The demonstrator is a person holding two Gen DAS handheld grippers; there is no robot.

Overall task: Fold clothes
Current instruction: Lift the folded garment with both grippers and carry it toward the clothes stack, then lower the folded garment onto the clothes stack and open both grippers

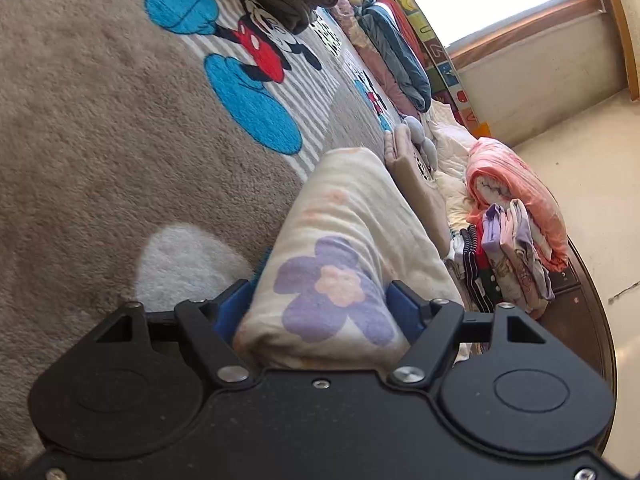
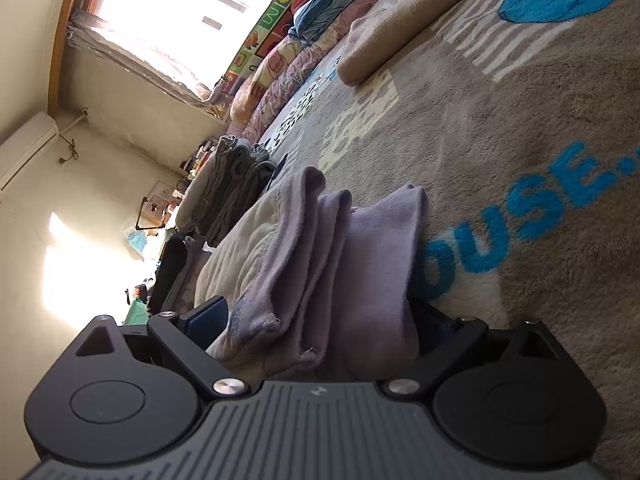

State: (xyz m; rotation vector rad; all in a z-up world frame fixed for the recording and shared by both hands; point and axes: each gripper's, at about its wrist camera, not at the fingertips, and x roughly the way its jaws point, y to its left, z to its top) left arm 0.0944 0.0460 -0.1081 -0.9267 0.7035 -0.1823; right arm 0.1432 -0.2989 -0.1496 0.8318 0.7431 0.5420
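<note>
A folded cream garment with purple and pink flowers (image 1: 340,248) lies on the grey Mickey Mouse blanket (image 1: 100,140). My left gripper (image 1: 320,304) is shut on its thick folded end, one blue finger (image 1: 404,308) on each side. In the right wrist view the same bundle shows its lilac inner layers and cream outside (image 2: 320,264). My right gripper (image 2: 320,328) is shut on that end, its blue fingers (image 2: 208,320) pressed against the cloth. The bundle rests on the blanket (image 2: 520,120).
A stack of folded clothes (image 1: 508,256) and a pink bundle (image 1: 516,192) stand at the bed edge. Grey folded clothes (image 2: 236,188) and a beige roll (image 2: 400,24) lie further on. Bedding is piled along the wall (image 1: 392,52). A window is beyond (image 2: 180,8).
</note>
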